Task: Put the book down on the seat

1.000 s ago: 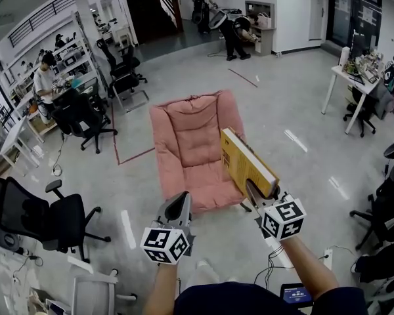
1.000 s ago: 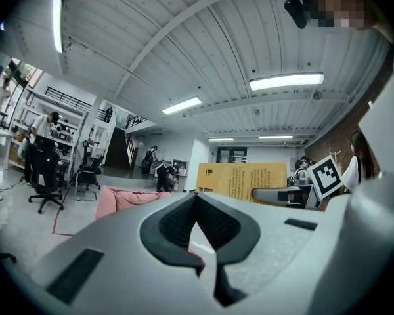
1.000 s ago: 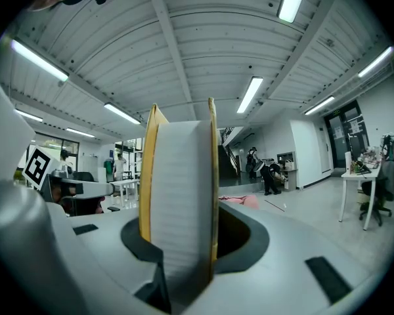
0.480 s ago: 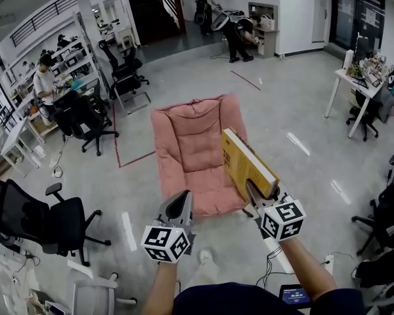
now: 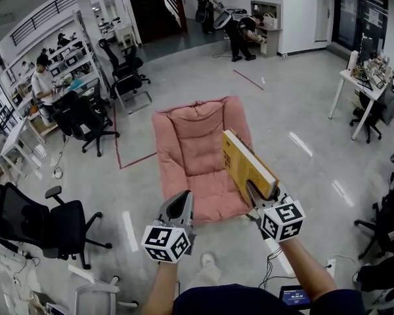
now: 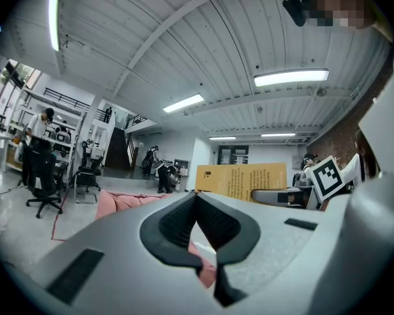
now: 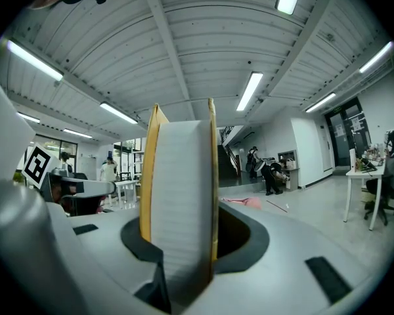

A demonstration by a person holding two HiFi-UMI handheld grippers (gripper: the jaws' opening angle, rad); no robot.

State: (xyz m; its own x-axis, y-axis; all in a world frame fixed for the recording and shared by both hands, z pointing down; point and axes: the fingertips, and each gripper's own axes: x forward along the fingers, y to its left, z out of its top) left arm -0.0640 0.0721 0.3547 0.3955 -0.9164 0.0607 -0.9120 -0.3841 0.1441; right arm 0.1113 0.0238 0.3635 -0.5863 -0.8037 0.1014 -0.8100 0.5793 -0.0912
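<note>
Our right tool clamps the lower end of the yellow book, held on edge above the right side of the pink seat, our left tool closed and empty; we judge the book stiff and weighty, suiting this grip across both covers.

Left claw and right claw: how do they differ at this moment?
The right claw grips the yellow book on edge; the left claw holds nothing. The right claw's jaws stand apart round the pages; the left claw's tips meet. Both point toward the pink seat.
</note>
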